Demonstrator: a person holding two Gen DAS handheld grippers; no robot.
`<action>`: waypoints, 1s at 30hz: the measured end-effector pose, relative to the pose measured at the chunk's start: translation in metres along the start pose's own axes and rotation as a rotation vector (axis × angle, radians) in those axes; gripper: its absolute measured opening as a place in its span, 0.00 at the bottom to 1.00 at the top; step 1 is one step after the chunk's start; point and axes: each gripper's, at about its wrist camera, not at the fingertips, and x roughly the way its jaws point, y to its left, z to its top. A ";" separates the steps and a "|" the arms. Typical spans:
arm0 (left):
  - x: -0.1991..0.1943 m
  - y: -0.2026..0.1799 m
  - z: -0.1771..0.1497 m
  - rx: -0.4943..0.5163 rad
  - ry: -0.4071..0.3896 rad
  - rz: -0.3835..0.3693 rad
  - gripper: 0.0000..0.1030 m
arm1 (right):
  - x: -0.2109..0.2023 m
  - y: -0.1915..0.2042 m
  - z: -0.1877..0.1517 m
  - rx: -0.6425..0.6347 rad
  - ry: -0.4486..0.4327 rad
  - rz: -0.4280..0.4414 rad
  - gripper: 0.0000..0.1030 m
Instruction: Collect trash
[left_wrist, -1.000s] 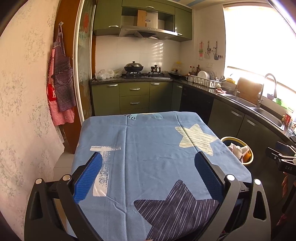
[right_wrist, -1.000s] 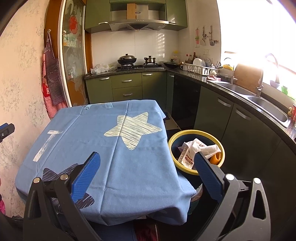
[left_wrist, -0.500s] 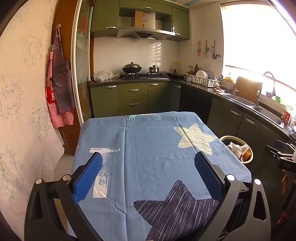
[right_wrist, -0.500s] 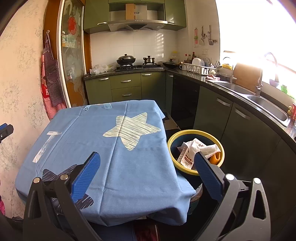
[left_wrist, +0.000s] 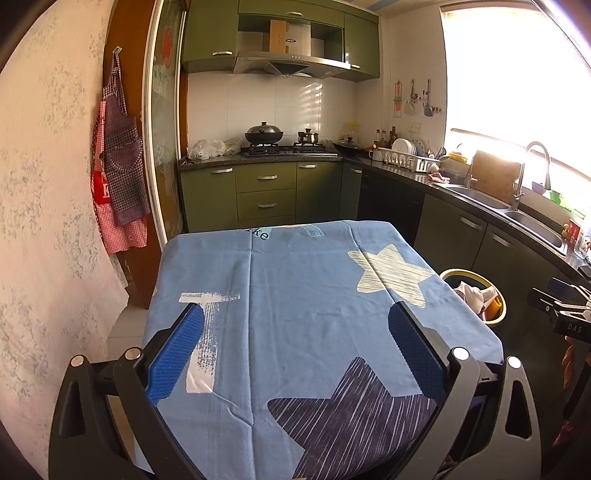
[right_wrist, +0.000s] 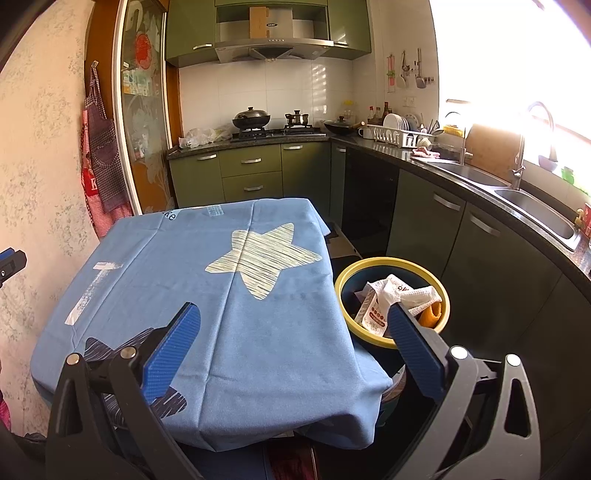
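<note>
Left claw (left_wrist: 295, 354): we hold it released, blue pads spread wide and nothing between them, low in the frame above the near edge of the tabletop.
Right claw (right_wrist: 291, 349): also released and empty; we keep it over the lower right corner of the cloth, its right pad overlapping our view of the bin, likely because that is where trash goes.
Tabletop (right_wrist: 184, 295): covered by a blue cloth with a pale star at centre and a dark star at the lower left; we see no loose trash on it in either view.
Bin (right_wrist: 347, 284): yellow-rimmed, standing on the floor just beside the tabletop's right edge, at centre right of the right wrist view; placed close, we judge, so that dropping needs only a short reach.
Trash (right_wrist: 384, 299): a printed white wrapper, a crumpled white paper and something orange, all lying inside the bin.
Task standing: we judge collection done or nearly so, since what trash we can see is in the bin.
Background: green cabinets, stove with wok at upper centre, sink at right.
</note>
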 end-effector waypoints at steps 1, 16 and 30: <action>0.000 0.000 0.000 0.000 0.000 0.000 0.95 | 0.001 0.000 0.000 0.001 0.000 -0.001 0.94; 0.001 0.000 -0.001 0.004 -0.001 0.000 0.95 | 0.001 0.000 0.000 0.002 0.001 0.002 0.94; 0.002 0.001 -0.001 0.007 0.003 -0.002 0.95 | 0.002 0.002 -0.001 0.004 0.002 0.002 0.94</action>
